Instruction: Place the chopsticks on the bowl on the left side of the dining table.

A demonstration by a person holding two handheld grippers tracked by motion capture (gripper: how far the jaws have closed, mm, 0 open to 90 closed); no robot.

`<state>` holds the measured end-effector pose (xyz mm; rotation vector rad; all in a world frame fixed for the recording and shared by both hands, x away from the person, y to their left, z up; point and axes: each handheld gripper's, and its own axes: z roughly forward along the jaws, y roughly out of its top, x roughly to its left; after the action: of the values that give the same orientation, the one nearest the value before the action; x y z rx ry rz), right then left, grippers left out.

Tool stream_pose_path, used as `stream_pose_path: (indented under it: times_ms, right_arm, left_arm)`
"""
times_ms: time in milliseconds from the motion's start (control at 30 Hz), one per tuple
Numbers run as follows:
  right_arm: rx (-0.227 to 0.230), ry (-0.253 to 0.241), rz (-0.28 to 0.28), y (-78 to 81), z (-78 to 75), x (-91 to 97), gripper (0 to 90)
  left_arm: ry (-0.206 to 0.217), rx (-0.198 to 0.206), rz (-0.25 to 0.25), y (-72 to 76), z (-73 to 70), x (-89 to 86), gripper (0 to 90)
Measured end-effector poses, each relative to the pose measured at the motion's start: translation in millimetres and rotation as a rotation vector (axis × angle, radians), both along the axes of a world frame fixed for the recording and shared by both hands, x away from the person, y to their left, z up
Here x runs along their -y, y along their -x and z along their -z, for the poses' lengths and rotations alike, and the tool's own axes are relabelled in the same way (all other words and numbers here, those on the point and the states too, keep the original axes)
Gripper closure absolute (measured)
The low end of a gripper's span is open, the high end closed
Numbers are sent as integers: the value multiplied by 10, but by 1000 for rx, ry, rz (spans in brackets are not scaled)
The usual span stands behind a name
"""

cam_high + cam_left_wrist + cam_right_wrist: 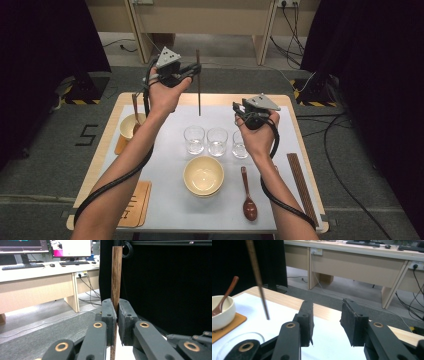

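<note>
Chopstick (198,82), upright above the far part of the table (165,210), sits clamped in the left claw (192,70), while the right claw (236,112) hangs apart and empty over the glasses (217,141).

Office-lab: desks (37,287), monitors (71,247), keyboards (22,265), floor cables (345,165), black curtains (380,75).

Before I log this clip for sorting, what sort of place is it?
Probably an office or lab set up for recording: long beige desks with computer monitors, black curtains, loose floor cables.
</note>
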<state>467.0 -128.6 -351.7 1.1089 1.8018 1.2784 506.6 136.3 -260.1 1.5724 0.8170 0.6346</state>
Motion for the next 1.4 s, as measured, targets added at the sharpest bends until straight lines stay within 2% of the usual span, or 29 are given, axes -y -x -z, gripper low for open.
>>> stream_pose_path:
  times_ms: [167, 533, 633, 733, 767, 900, 1033, 1067, 1100, 1133, 1167, 1200, 1400]
  right_arm:
    - [-14, 3, 16, 28, 9, 139, 621]
    - [-44, 15, 54, 85, 91, 392, 620]
    - [-52, 14, 60, 105, 108, 451, 620]
    - [-54, 7, 66, 132, 118, 513, 619]
    - [-59, 11, 69, 141, 121, 535, 619]
    - [-63, 8, 78, 169, 146, 613, 619]
    - [-71, 7, 84, 201, 168, 681, 617]
    - [-70, 9, 85, 208, 179, 702, 617]
    - [-73, 13, 85, 216, 186, 720, 616]
    - [-76, 10, 88, 223, 194, 730, 616]
    - [-73, 10, 88, 229, 206, 745, 616]
    - [-78, 6, 90, 244, 218, 760, 616]
    - [-81, 0, 100, 322, 264, 859, 615]
  left_arm:
    - [6, 5, -8, 28, 0, -79, 834]
    - [-12, 19, -33, 145, -38, -276, 835]
    - [-24, 43, -34, 186, -66, -301, 835]
    - [-31, 49, -37, 221, -72, -319, 835]
    - [-32, 38, -38, 238, -65, -315, 835]
    - [-49, 47, -49, 262, -43, -344, 836]
    - [-37, 31, -60, 307, -17, -390, 836]
    - [-42, 42, -60, 313, -13, -406, 836]
    - [-35, 29, -63, 332, -5, -410, 836]
    - [-40, 40, -63, 340, -1, -423, 836]
    - [-35, 27, -65, 366, 11, -433, 836]
    - [-43, 38, -64, 370, 13, -448, 836]
    - [-45, 21, -90, 469, 47, -569, 836]
